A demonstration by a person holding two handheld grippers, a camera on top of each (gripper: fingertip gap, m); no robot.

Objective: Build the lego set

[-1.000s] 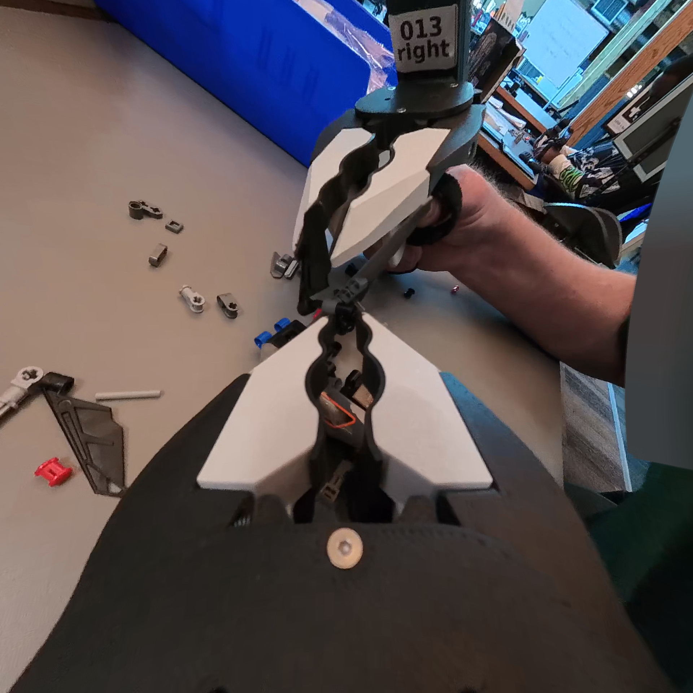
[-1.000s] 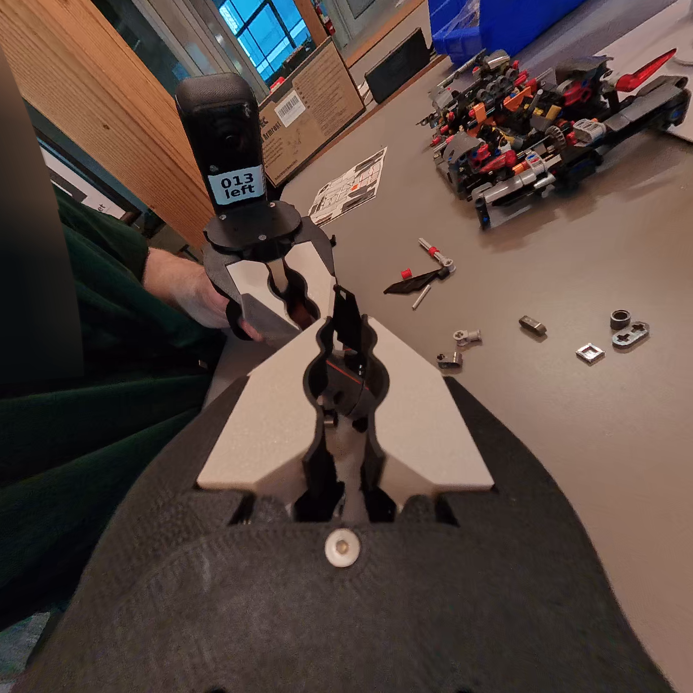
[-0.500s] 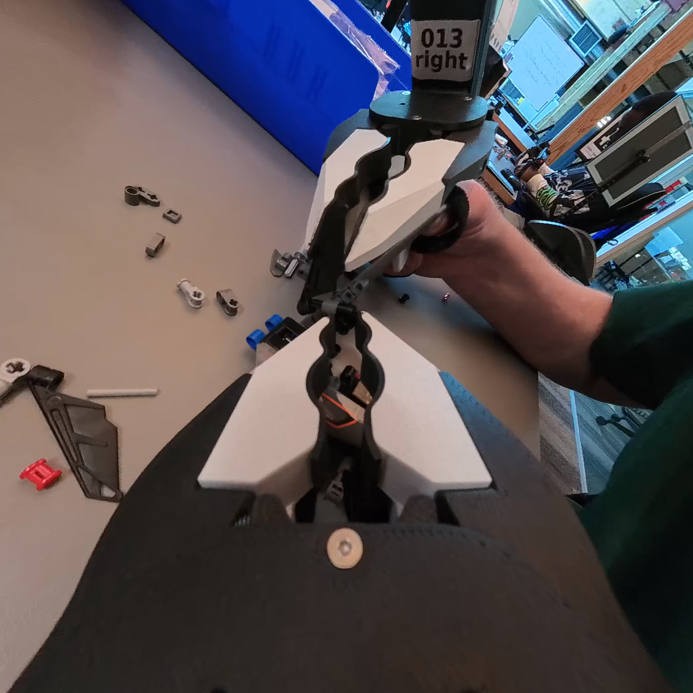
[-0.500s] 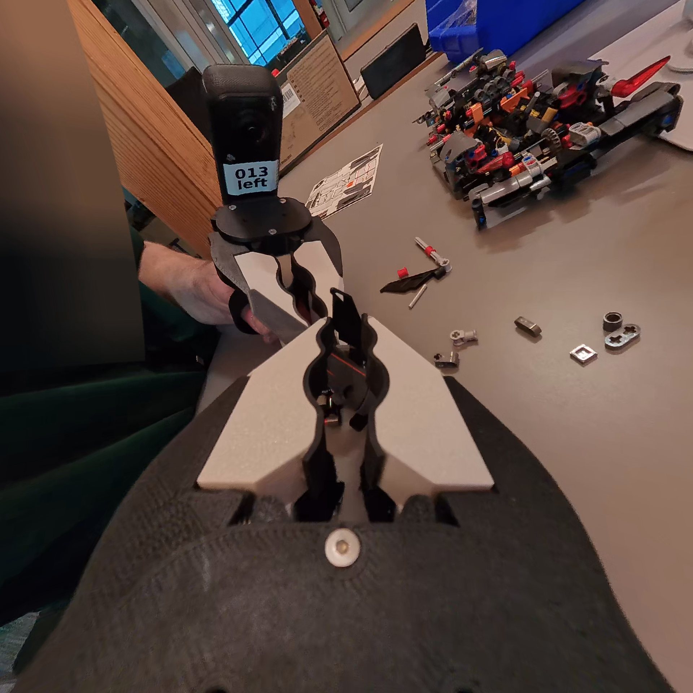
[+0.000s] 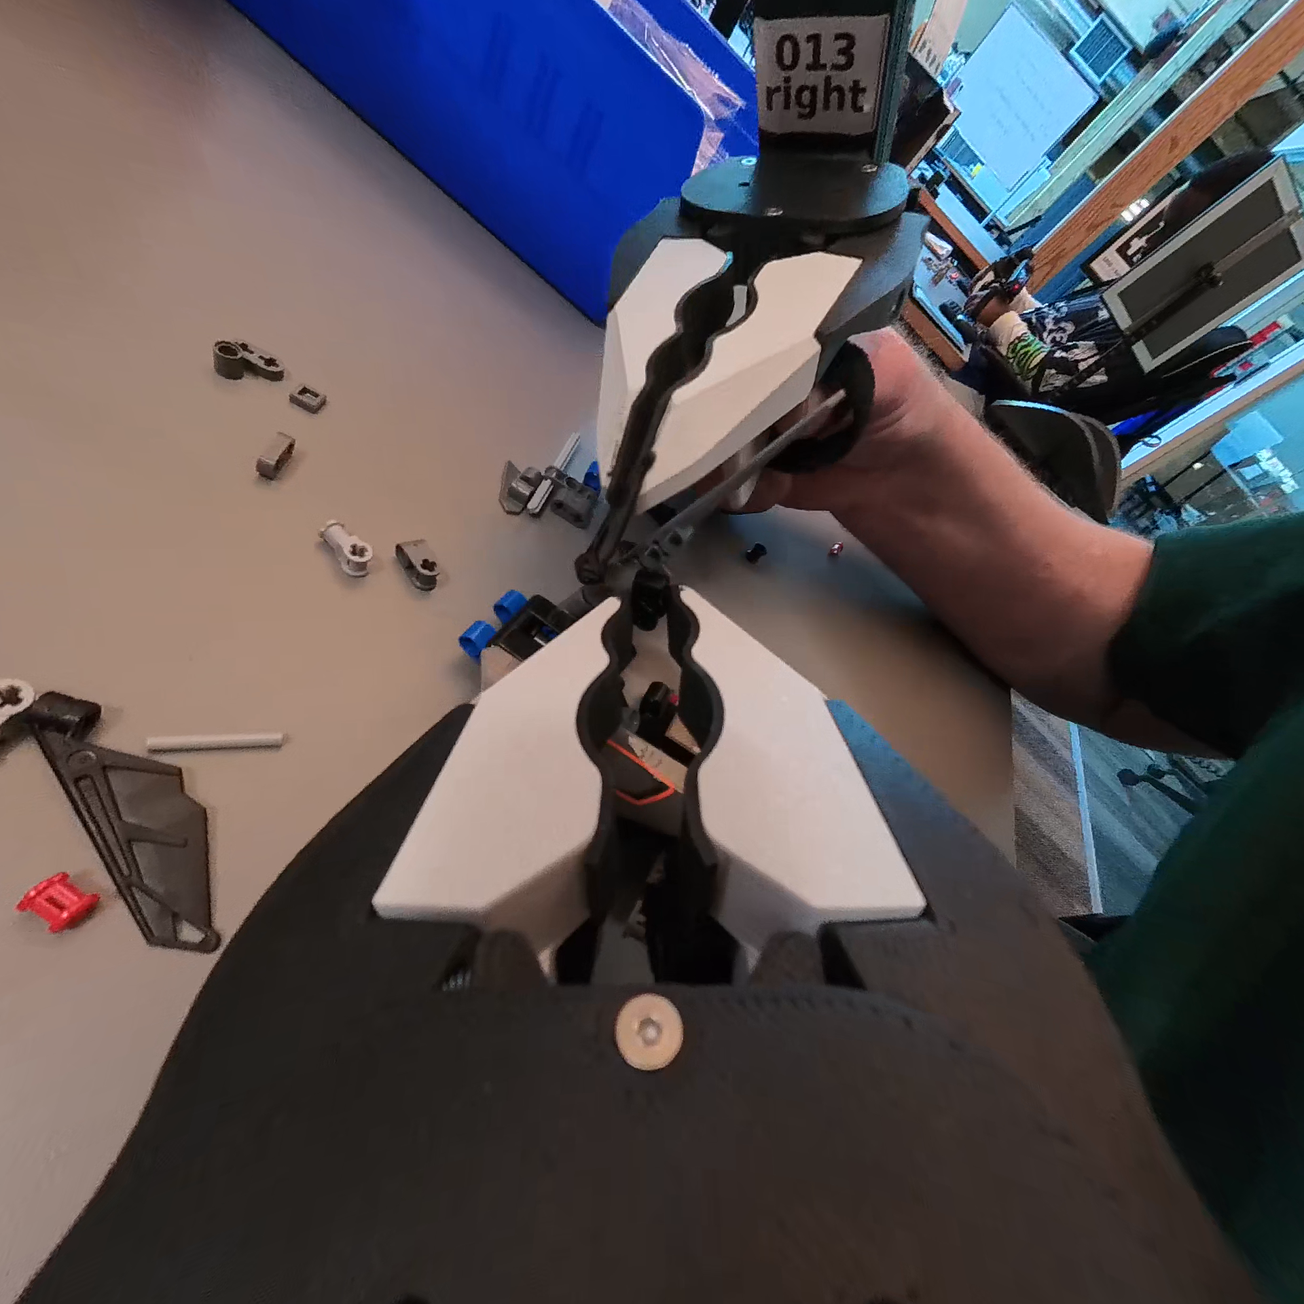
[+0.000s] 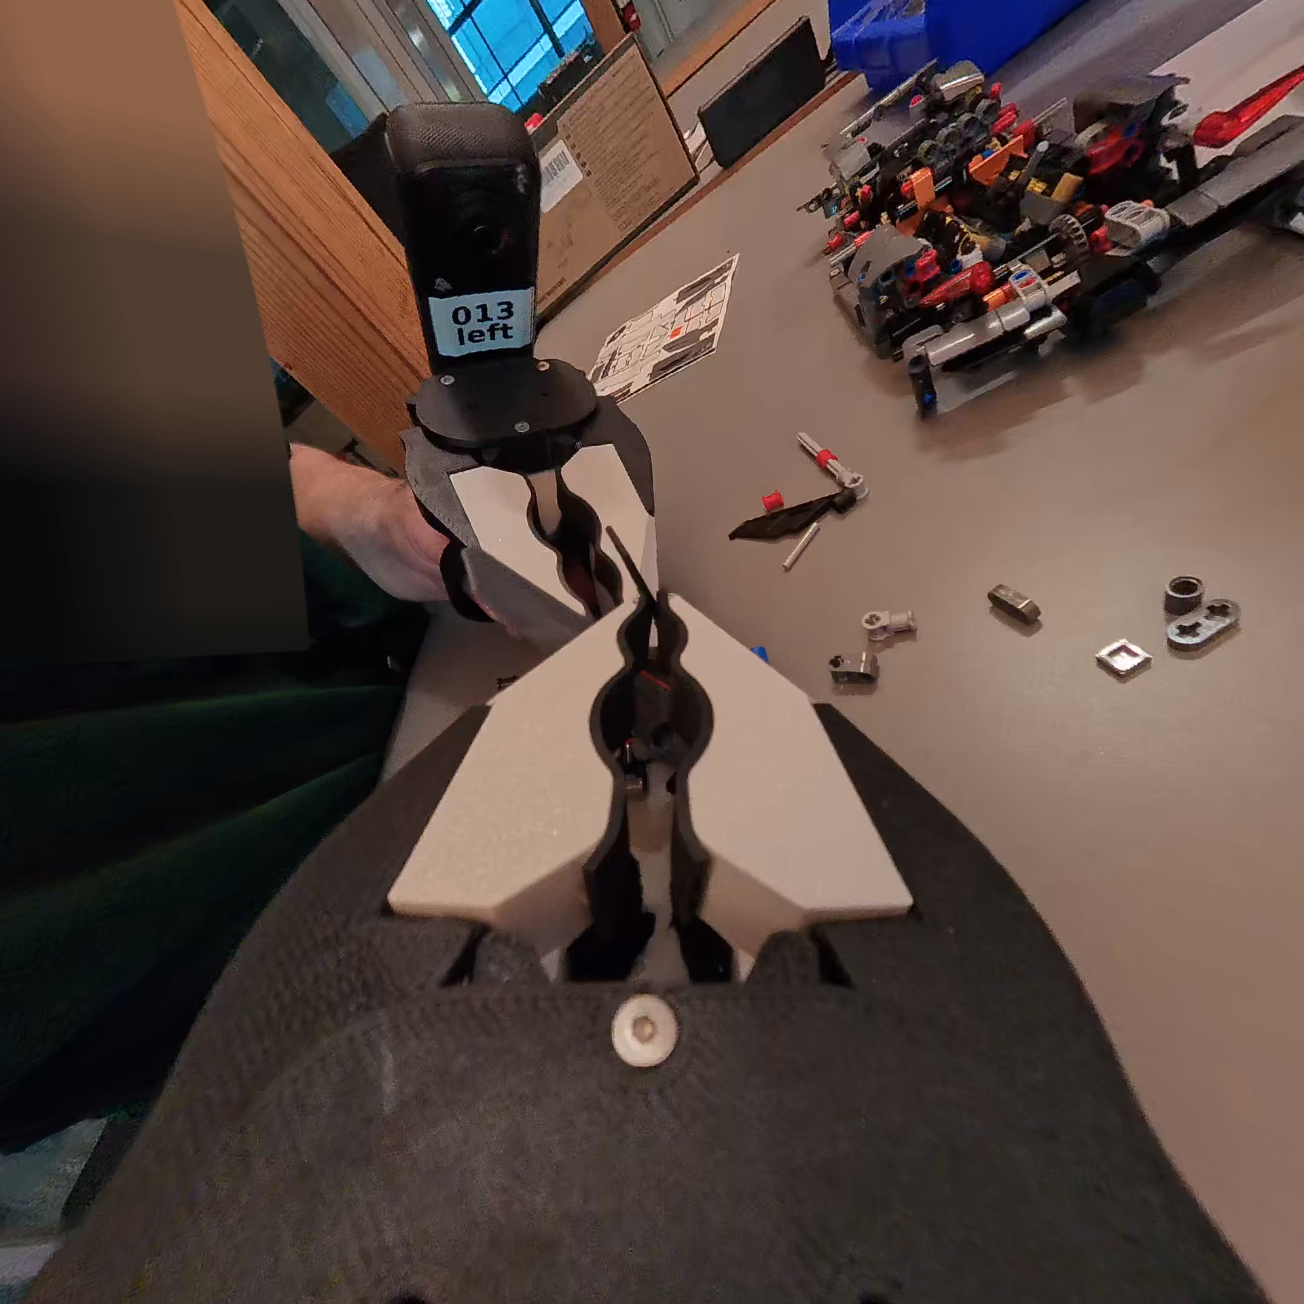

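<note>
Both tools, left tool (image 5: 646,610) and right tool (image 6: 653,621), are clamping one small assembly (image 5: 646,765) mid-air; twisting risks it popping apart onto the table (image 6: 1058,776).

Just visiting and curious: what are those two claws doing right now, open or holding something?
Left gripper: shut on a small black lego assembly.
Right gripper: shut on a thin black lego piece.
</note>
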